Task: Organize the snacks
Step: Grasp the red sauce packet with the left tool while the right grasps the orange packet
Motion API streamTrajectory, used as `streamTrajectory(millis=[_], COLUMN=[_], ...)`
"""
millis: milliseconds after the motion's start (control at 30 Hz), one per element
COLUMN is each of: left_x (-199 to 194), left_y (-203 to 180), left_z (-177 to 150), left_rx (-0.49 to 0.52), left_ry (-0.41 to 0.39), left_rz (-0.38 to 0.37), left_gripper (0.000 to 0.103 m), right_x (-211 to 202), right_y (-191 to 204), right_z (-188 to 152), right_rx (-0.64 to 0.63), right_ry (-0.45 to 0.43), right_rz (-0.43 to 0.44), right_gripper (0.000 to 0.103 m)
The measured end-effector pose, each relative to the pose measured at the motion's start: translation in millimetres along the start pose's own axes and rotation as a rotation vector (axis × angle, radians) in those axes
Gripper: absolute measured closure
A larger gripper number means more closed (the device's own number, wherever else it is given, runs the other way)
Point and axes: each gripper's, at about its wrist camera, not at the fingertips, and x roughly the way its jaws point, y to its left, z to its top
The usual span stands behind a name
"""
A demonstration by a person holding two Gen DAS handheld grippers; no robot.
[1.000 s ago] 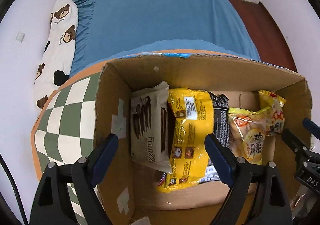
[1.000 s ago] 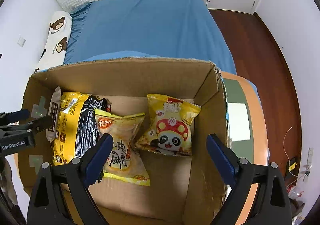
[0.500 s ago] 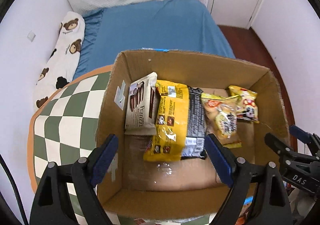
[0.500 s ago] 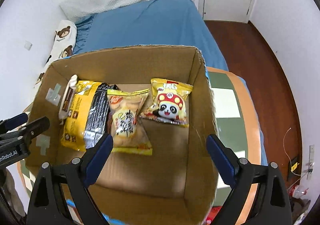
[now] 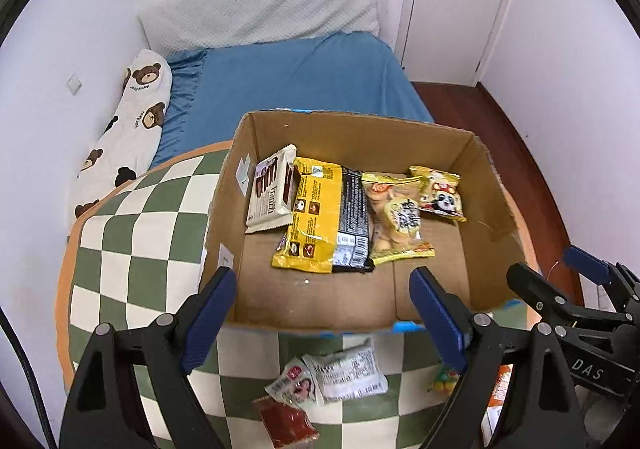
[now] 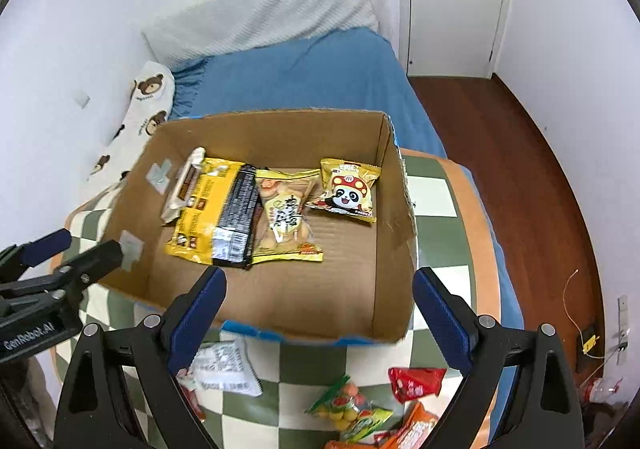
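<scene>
The box (image 5: 484,185) is brown corrugated cardboard, matt, with rough torn edges and pale tape patches. The snack packets (image 5: 320,217) inside are glossy plastic foil that shines under the light. In the lower part of the frame, the checked cloth (image 5: 132,249) looks soft and matt. The blue bed sheet (image 6: 304,77) at the top is smooth fabric. The floor (image 6: 520,153) at right is polished dark wood. The gripper fingers (image 6: 198,313) have matt blue pads on black plastic.

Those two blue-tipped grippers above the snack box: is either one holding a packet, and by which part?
Nothing is held. The left gripper and right gripper both stand open and empty above the cardboard box; the snacks lie untouched.
</scene>
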Motion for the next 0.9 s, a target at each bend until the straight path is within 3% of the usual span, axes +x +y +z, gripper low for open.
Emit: streamTrajectory(millis=[233, 367, 467, 600, 767, 900], left_x=[-20, -10, 6, 39, 77, 102], left_y=[1, 4, 7, 18, 22, 45], left_z=[-42, -81, -116, -161, -195, -201], left_rx=[-0.003, 0.038, 0.111, 0.199, 0.356, 0.165], left_ry=[-0.001, 0.039, 0.077, 0.196, 0.348, 0.489], left_rz=[-0.005, 0.029, 0.1, 0.138, 0.186, 0.077], left_gripper=[0.015, 0.015, 0.015, 0.015, 0.015, 0.015], right_x=[-32, -27, -10, 16, 52, 69], right_y=[5, -6, -22, -38, -55, -66], right_z=[-37, -79, -122, -179, -234, -258], right_rx=[0.026, 0.08, 0.136, 0.199, 0.264, 0.332], right_ry=[-0.001, 0.078, 0.172, 0.296, 0.439, 0.467], right_rz=[0.04, 0.057, 0.061, 0.061, 0.066, 0.065], right_gripper=[0.007, 0.007, 0.007, 0.007, 0.007, 0.007])
